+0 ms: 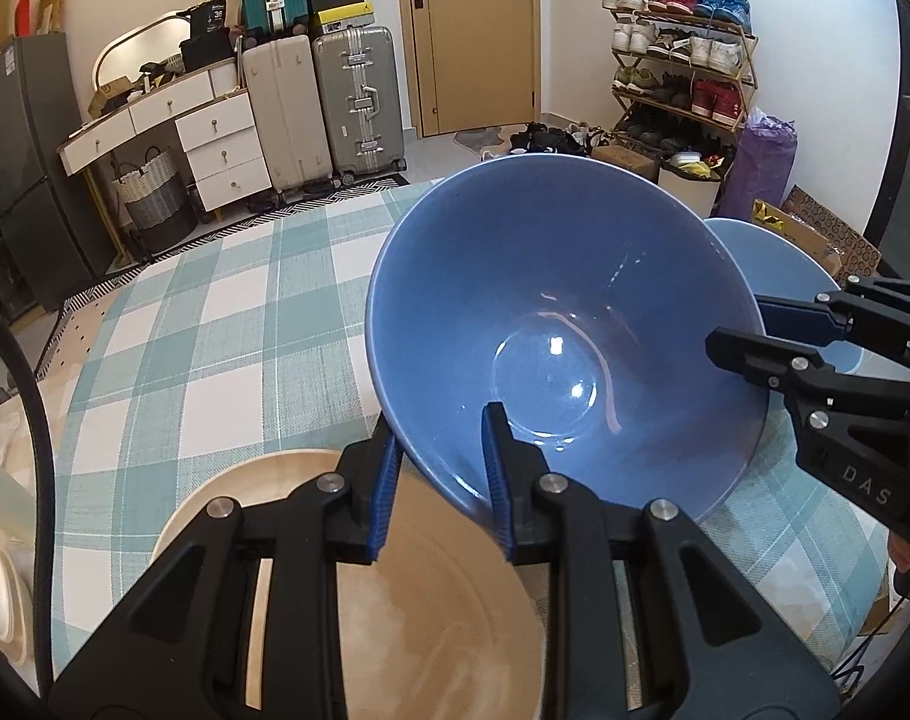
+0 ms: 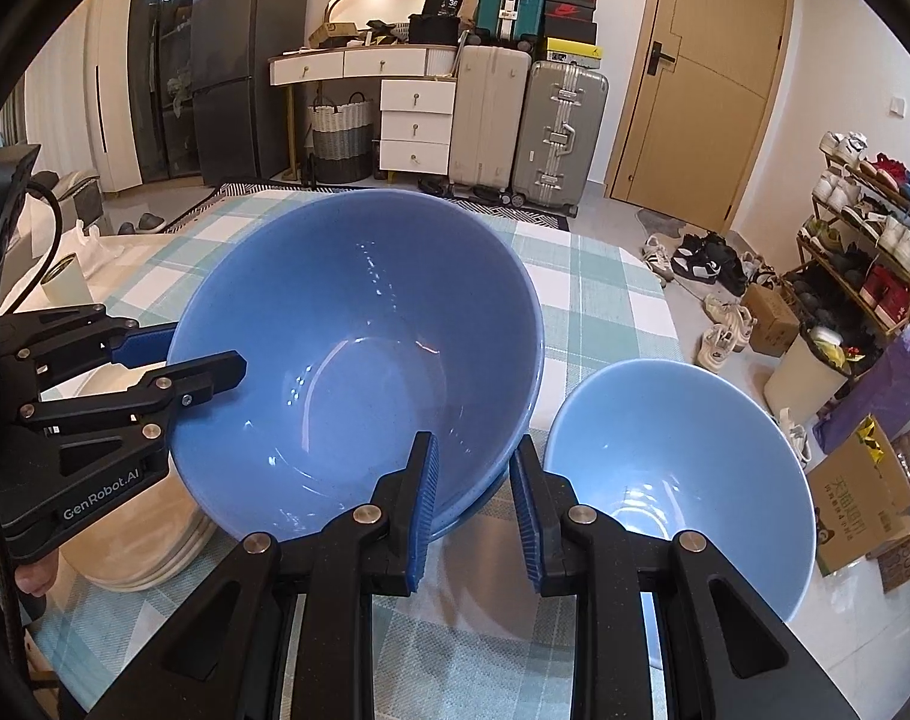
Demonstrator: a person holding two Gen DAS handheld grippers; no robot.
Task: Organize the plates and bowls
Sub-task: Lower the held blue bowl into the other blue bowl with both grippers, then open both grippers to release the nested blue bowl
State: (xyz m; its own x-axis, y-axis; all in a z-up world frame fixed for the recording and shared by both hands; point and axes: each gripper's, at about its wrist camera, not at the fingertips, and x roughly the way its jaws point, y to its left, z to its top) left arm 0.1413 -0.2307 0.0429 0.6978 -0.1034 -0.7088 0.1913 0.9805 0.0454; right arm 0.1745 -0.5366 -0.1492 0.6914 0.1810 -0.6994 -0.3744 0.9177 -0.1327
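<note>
While both tools clamp the big blue bowl (image 2: pixel 359 348) by opposite rims, it hangs over another bowl.
Left tool (image 1: pixel 437 474), right tool (image 2: pixel 472 504) pinched shut; next, I judge: seat it level, then release.

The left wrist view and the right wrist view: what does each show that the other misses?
Only the left wrist view shows the round beige plate from above, directly beneath the left gripper.

Only the right wrist view shows a second dark blue rim under the big bowl, the whole pale blue bowl and the beige plates as a stack.

Both show the big dark blue ceramic bowl held at opposite rims by both grippers, the right gripper included, over the green checked tablecloth, with suitcases and shoe rack behind.
</note>
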